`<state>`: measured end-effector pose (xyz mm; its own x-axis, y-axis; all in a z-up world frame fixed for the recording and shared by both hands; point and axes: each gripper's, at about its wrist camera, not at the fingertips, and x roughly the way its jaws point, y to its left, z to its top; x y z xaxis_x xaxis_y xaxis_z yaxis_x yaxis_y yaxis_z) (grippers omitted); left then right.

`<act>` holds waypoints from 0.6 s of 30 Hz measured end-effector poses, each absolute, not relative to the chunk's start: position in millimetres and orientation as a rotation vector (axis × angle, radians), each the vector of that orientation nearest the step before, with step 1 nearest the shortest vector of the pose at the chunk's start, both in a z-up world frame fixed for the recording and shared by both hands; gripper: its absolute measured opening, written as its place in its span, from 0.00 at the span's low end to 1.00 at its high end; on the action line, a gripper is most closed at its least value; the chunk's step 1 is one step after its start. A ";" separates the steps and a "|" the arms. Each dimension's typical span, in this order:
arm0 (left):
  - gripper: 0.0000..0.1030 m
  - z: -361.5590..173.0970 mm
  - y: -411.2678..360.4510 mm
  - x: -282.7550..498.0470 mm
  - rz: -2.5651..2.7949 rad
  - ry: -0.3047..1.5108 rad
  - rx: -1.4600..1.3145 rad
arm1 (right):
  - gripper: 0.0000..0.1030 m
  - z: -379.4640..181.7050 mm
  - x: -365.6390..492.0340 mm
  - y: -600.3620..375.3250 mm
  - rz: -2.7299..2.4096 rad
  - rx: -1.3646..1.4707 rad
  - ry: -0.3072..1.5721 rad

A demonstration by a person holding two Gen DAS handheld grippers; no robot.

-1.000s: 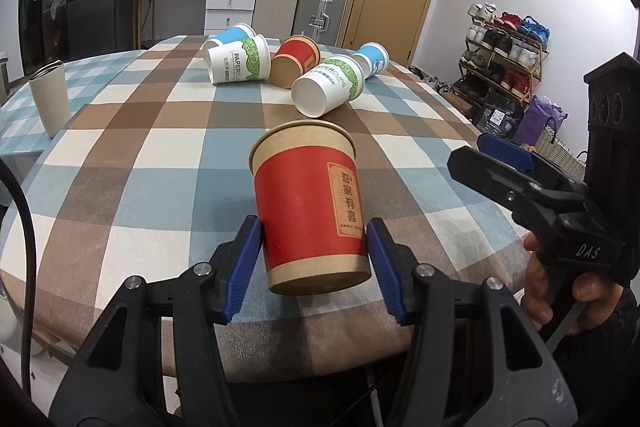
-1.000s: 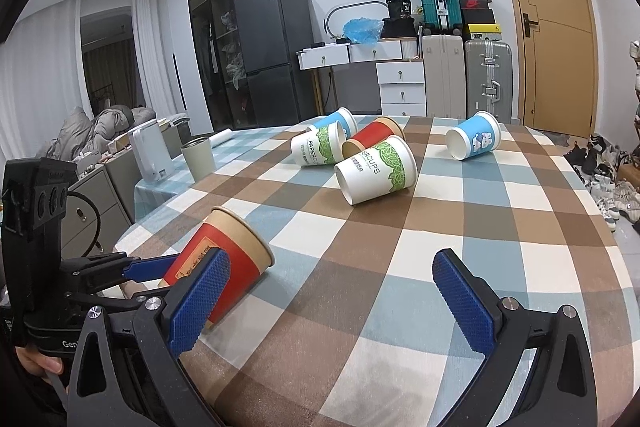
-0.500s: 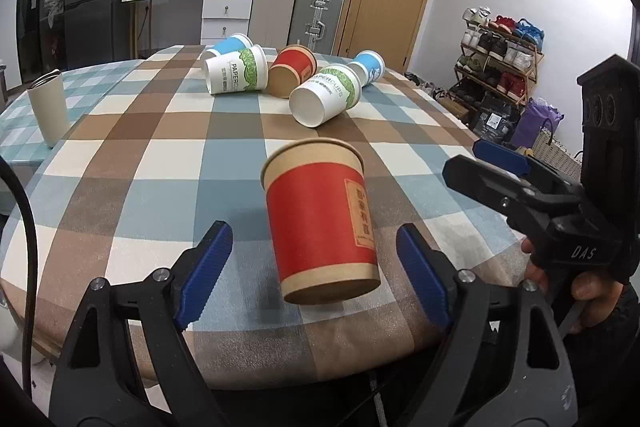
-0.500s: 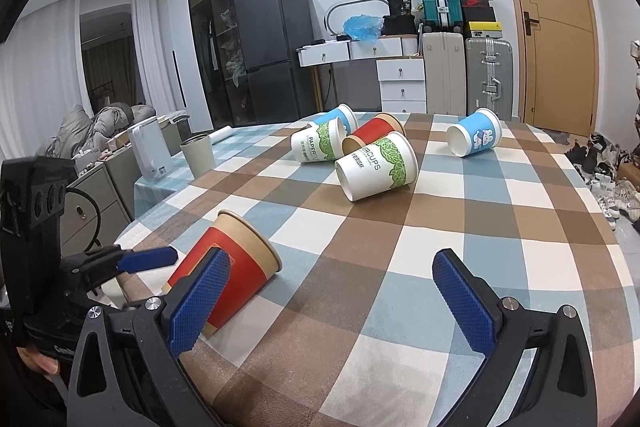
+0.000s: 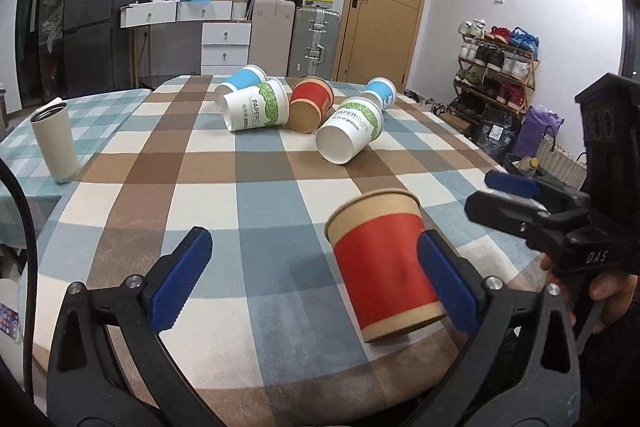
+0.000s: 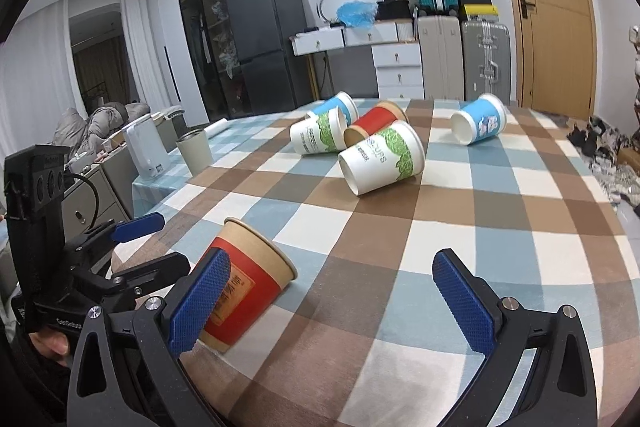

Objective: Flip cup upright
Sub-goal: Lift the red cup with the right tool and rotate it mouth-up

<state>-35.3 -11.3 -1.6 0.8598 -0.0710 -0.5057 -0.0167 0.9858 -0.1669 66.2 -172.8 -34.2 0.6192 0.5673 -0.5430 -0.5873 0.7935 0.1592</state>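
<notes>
Beside the right pad of the wide-spread left hand-held gripper (image 5: 312, 281), a red paper cup (image 5: 382, 265) stands upright near the table (image 5: 256, 187) edge. Light, crushable; grip mid-wall gently. The right hand-held gripper (image 6: 334, 301) is also spread, empty.

Our left gripper (image 5: 314, 277) and right gripper (image 6: 346, 301) share black angular frames with triangular cut-outs, silver screws, and blue ribbed pads (image 6: 202, 301). A black cable (image 5: 24, 247) curves beside the left one. White "DAS" lettering marks the right handle, held by a bare-skinned hand (image 5: 600, 291).
</notes>
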 end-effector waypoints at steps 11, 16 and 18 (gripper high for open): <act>0.99 -12.7 20.2 -29.7 0.009 0.518 -0.213 | 1.00 -44.8 85.6 -142.3 0.704 0.041 0.817; 0.99 -25.2 19.7 -23.6 0.008 0.539 -0.205 | 0.98 -52.2 98.5 -139.3 0.735 0.139 0.928; 0.99 -27.3 17.2 -21.5 0.007 0.541 -0.189 | 0.97 -55.0 102.8 -137.2 0.747 0.162 0.958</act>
<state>-21.5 17.2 -27.3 0.8577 -0.0434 -0.5123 -0.0562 0.9825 -0.1773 102.8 -137.2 -55.0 0.3504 0.6419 -0.6821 -0.5053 0.7427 0.4394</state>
